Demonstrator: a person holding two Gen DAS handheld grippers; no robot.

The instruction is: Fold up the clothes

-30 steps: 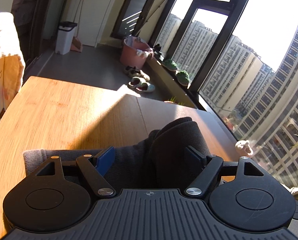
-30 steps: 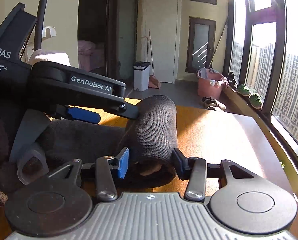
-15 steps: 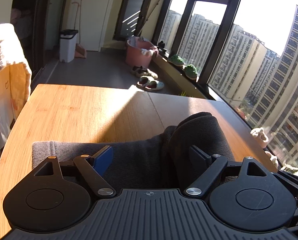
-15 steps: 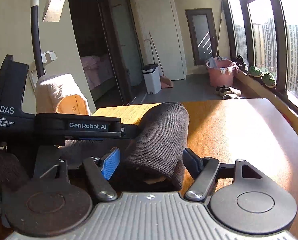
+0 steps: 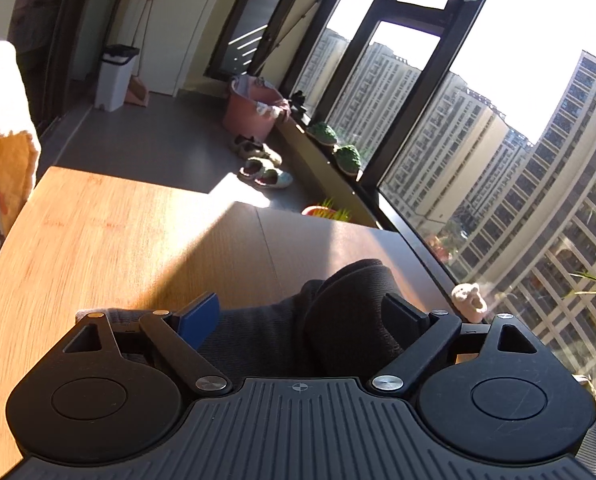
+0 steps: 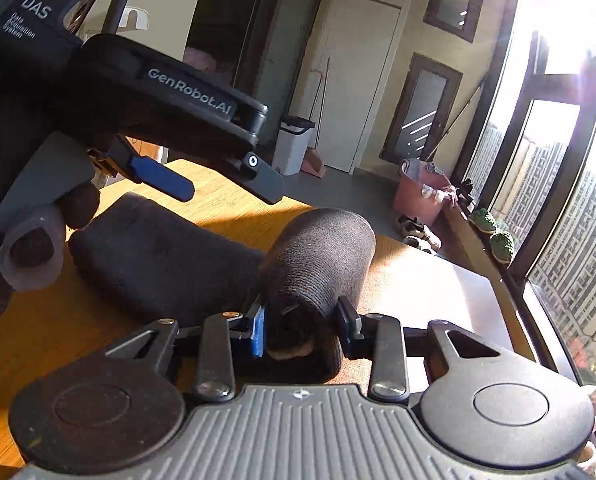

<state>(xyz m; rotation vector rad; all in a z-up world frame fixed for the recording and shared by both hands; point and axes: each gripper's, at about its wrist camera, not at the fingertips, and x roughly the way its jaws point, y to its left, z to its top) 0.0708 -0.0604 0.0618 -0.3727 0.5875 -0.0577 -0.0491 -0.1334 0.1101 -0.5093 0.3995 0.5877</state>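
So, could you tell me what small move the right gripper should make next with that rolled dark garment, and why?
Probably lower the rolled end onto the flat part and let go. The right gripper is shut on the dark garment, whose rolled end arches above the wooden table, while the rest lies flat beneath the open left gripper. This is only a judgement.

Wooden table [image 5: 109, 240], partly sunlit. Beyond it, a grey floor [image 5: 157, 148] carries a white bin [image 5: 115, 76], a pink tub [image 5: 253, 108] holding what appears to be laundry, and two pairs of shoes [image 5: 261, 164]. Two green potted plants [image 5: 336, 146] stand on the sill beside the window [image 5: 478, 152]. High-rise buildings [image 5: 538, 184] stand outside.
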